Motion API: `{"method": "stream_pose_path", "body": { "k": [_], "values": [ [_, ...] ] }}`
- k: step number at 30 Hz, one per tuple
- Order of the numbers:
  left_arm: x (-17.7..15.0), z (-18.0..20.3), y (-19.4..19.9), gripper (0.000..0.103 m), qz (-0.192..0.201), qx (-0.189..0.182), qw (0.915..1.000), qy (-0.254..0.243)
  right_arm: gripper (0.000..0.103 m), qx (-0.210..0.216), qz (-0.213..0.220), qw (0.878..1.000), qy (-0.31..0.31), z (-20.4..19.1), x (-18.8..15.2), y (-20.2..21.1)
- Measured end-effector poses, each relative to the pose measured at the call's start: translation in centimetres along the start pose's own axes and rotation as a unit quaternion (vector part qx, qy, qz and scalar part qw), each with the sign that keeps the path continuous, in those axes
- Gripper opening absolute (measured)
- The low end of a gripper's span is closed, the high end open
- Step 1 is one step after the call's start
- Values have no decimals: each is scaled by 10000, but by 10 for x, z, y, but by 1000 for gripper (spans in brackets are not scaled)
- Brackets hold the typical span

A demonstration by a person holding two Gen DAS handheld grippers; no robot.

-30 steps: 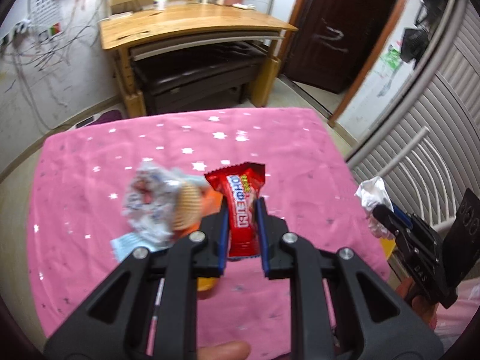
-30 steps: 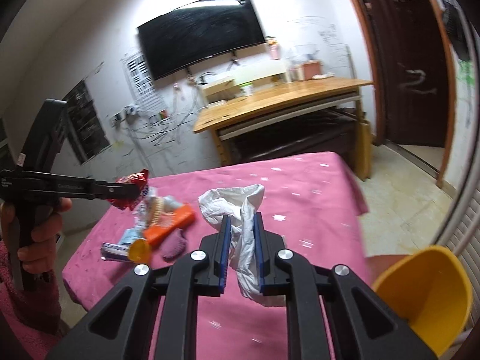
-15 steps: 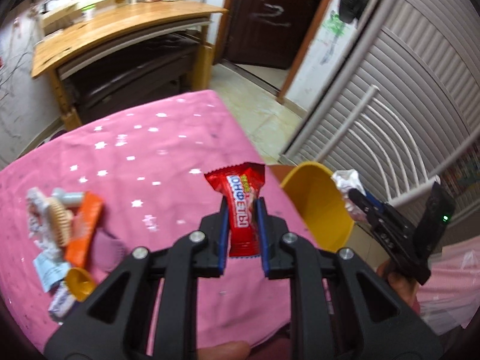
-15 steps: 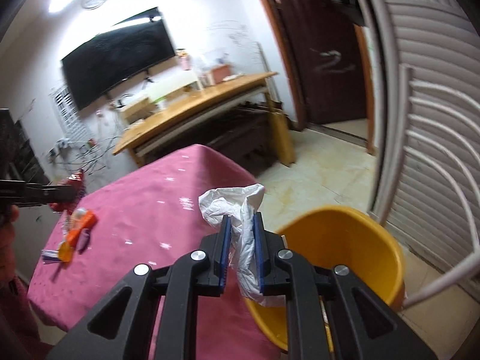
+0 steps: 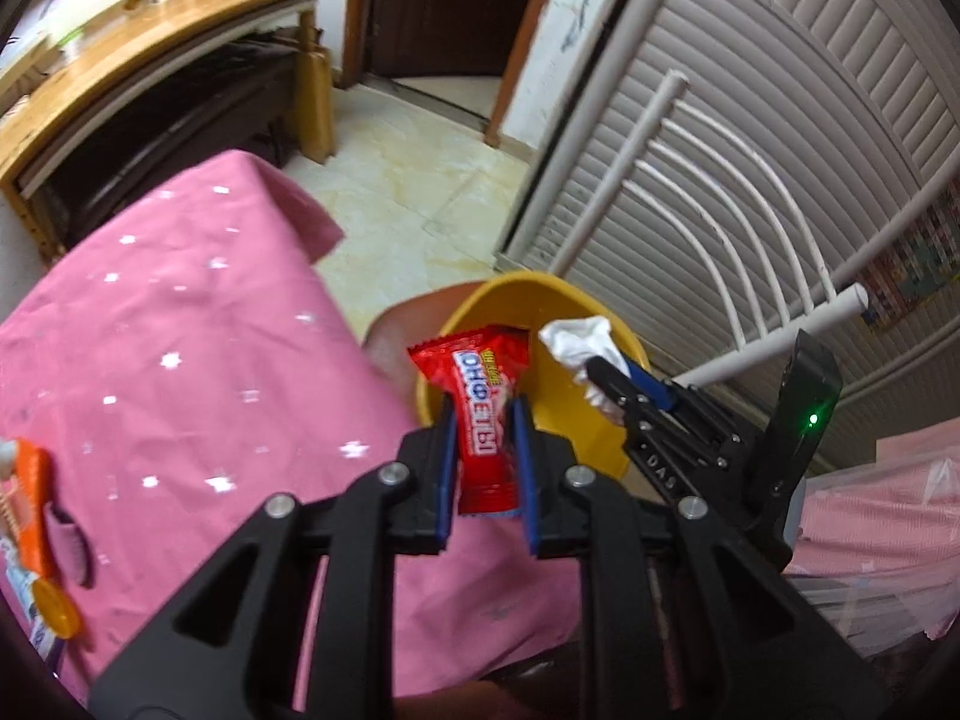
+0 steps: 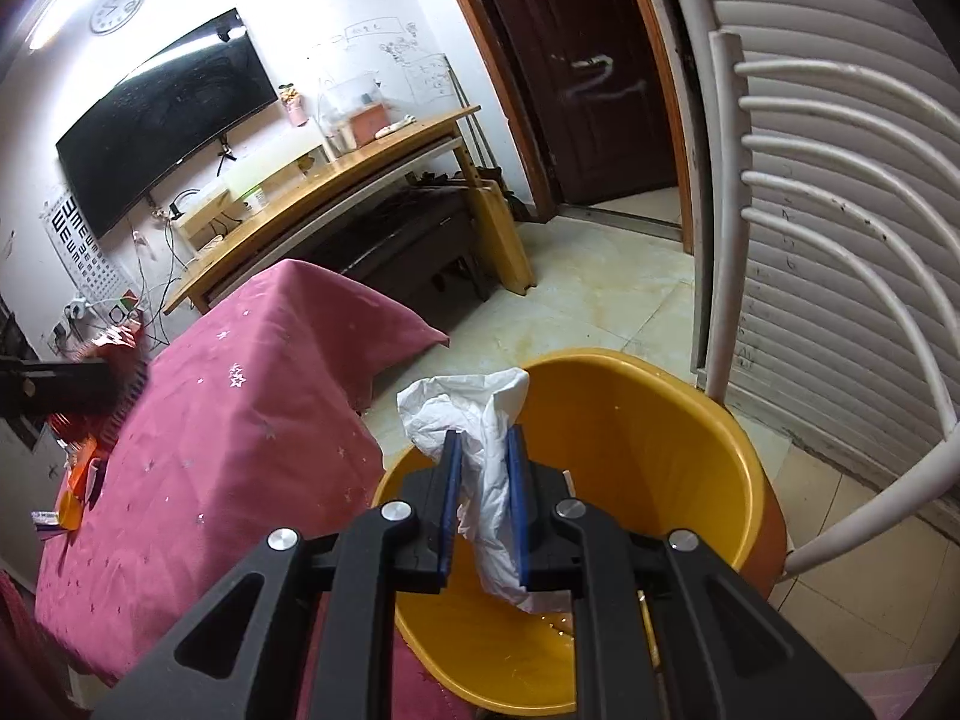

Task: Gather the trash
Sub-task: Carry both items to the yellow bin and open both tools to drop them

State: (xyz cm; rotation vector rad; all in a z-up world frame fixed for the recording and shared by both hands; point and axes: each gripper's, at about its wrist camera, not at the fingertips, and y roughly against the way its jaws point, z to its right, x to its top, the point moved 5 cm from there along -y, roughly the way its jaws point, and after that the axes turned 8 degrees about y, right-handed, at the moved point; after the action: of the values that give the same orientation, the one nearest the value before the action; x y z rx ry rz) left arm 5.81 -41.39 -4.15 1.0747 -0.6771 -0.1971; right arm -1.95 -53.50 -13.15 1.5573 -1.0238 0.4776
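My left gripper [image 5: 483, 414] is shut on a red candy wrapper [image 5: 480, 408] and holds it by the near rim of the yellow bin [image 5: 570, 420], beside the pink-clothed table [image 5: 180, 372]. My right gripper [image 6: 485, 441] is shut on a crumpled white tissue [image 6: 480, 420] and holds it over the open yellow bin [image 6: 672, 420]. In the left wrist view the right gripper [image 5: 600, 369] with its tissue [image 5: 579, 339] hangs over the bin. In the right wrist view the left gripper [image 6: 129, 375] shows at the far left.
More trash lies at the table's left edge: an orange packet [image 5: 30, 492], a small pink brush [image 5: 72, 546] and a yellow cap [image 5: 57, 609]. A white rail [image 6: 840, 252] and a slatted shutter [image 5: 750, 120] stand close behind the bin. A wooden desk [image 6: 336, 186] is further back.
Both grippers have swung right from the table to the yellow bin, each still holding its item. The right one is now over the bin's opening.
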Motion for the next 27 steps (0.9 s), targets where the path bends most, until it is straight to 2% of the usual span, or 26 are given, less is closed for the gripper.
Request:
{"method": "stream_pose_path", "body": {
  "k": [9,10,11,12,13,15,17,23,27],
  "values": [
    [15,39,-59,15,-420,112,9987,-249,12,-52,-117,9996,-258,18,-7,-9],
    [16,42,-63,18,-460,97,9985,-271,13,-66,-115,9996,-269,18,-7,-9],
    [18,44,-69,25,-490,109,9984,-270,16,-93,-110,9995,-278,19,-7,-9],
    [19,46,-71,28,-483,101,9984,-269,20,-105,-113,9994,-295,20,-7,-9],
    [20,48,-73,32,-445,113,9985,-303,24,-130,-120,9993,-337,22,-8,-9],
    [20,48,-75,38,-404,145,9985,-337,38,-184,-144,9989,-398,27,-8,-11],
    [19,49,-75,40,-401,141,9985,-356,46,-177,-136,9986,-489,31,-9,-11],
    [22,42,-65,40,-307,104,9991,-281,50,-150,-104,9986,-493,31,-9,-12],
    [23,34,-52,45,-203,52,9997,-159,51,-173,-98,9987,-476,30,-10,-13]
  ]
}}
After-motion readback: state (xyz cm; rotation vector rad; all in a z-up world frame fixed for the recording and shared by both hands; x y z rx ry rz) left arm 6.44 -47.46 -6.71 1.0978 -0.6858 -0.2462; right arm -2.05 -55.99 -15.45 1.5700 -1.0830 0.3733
